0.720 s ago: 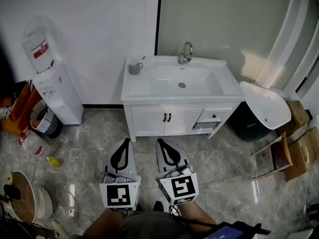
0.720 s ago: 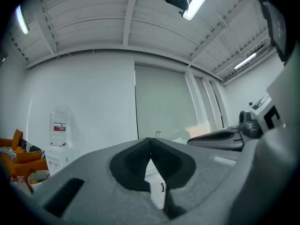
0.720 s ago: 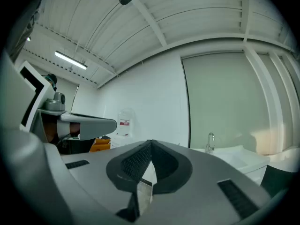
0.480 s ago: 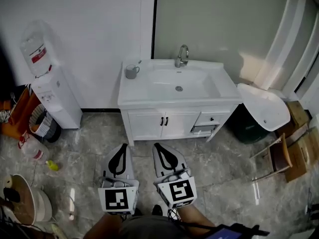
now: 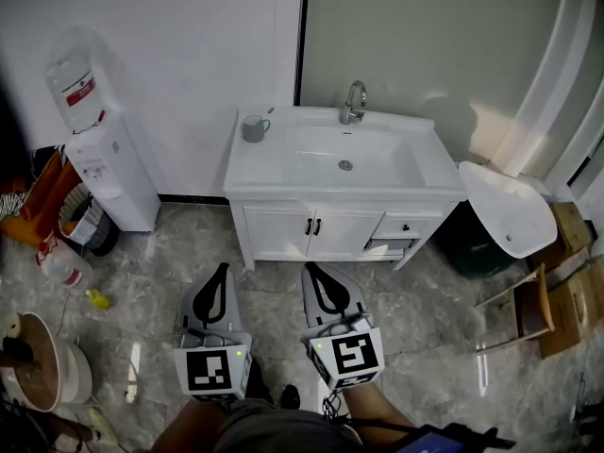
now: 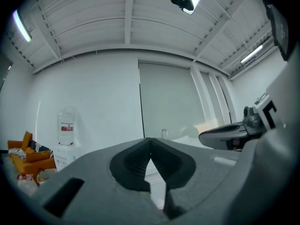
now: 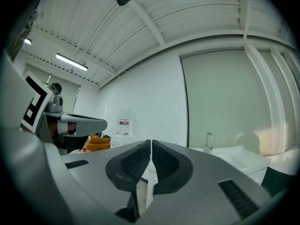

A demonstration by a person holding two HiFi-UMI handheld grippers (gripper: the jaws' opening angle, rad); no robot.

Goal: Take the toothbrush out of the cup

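Left gripper [image 5: 223,268]: jaws pressed together, empty, well short of sink cabinet [image 5: 283,230].
Grey cup [image 5: 254,128] on back-left corner of counter [image 5: 253,166]. Toothbrush [image 5: 269,112] leans out over right side of rim.
Judged light, stiff, slim, slippery plastic; pinch exposed upper handle.
Looks thin, pale; detail too small to tell.
Right gripper [image 5: 309,270]: jaws together, empty.

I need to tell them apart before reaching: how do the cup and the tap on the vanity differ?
The cup is matte grey; the tap is shiny curved metal. The cup stands at the vanity top's rear left corner; the tap stands at the rear middle, behind the basin. A thin handle, likely the toothbrush, leans out of the cup; the tap holds nothing. Both stand on that white top.
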